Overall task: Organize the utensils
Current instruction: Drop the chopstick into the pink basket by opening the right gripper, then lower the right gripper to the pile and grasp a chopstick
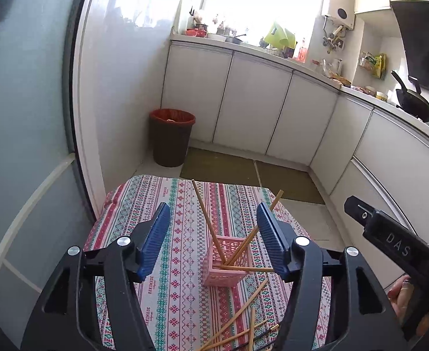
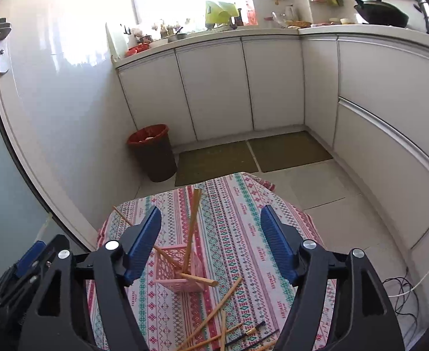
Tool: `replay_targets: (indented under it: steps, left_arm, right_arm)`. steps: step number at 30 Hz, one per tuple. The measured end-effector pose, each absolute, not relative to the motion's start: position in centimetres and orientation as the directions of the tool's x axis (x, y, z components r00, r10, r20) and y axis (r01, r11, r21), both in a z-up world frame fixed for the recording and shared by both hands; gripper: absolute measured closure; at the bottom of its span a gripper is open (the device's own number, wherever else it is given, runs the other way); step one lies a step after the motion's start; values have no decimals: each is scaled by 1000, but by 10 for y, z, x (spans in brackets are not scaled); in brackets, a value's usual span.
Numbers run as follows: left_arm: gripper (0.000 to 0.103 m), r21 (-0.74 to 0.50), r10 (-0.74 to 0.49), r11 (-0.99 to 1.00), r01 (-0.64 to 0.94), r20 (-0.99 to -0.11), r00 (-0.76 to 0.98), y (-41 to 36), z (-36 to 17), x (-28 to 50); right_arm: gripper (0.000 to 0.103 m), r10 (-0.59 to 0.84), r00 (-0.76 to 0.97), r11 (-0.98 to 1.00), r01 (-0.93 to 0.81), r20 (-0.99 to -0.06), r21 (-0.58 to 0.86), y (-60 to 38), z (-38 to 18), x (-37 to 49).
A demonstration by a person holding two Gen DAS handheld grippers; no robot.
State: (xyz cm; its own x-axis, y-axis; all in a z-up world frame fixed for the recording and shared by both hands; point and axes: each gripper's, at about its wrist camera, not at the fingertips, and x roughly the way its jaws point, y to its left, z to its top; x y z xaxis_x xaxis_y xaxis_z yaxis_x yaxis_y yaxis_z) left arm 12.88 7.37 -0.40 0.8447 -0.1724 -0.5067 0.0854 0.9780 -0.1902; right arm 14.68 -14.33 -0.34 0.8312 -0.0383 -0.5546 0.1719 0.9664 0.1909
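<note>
A pink lattice basket (image 1: 225, 264) (image 2: 177, 272) stands on a small table with a striped patterned cloth (image 1: 179, 292) (image 2: 238, 234). Three wooden chopsticks (image 1: 207, 219) (image 2: 193, 222) lean out of it at different angles. Several more wooden chopsticks (image 1: 238, 316) (image 2: 214, 313) and a couple of black ones (image 2: 252, 332) lie loose on the cloth in front of the basket. My left gripper (image 1: 213, 234) is open and empty above the basket. My right gripper (image 2: 210, 239) is open and empty above the basket too; its body shows at the right of the left wrist view (image 1: 390, 239).
A brown bin with a red liner (image 1: 172, 137) (image 2: 153, 152) stands on the floor beyond the table. White cabinets (image 1: 243, 102) (image 2: 243, 87) run along the back and right. Two floor mats (image 1: 243, 169) (image 2: 243, 155) lie ahead. A glass door (image 1: 24, 117) is at left.
</note>
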Motion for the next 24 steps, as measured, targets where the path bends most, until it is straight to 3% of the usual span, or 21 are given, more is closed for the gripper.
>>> replay_targets:
  steps: [2,8,24]
  left_arm:
    - [38,-176,-160,981,81,-505,848,70,-3,122]
    - [27,-153,-144,985,75,-509,849,62,-1,107]
    - [7,-97,-137,990,100,-552,822,46,-14,82]
  right_arm:
    - [22,-70,830,967,193,-554,168,-147,-5,139]
    - [8,-159,827,969,236,-538,76,-153,-9,117]
    - [7,-181,796,963,262,-578,59,-170,-26,77]
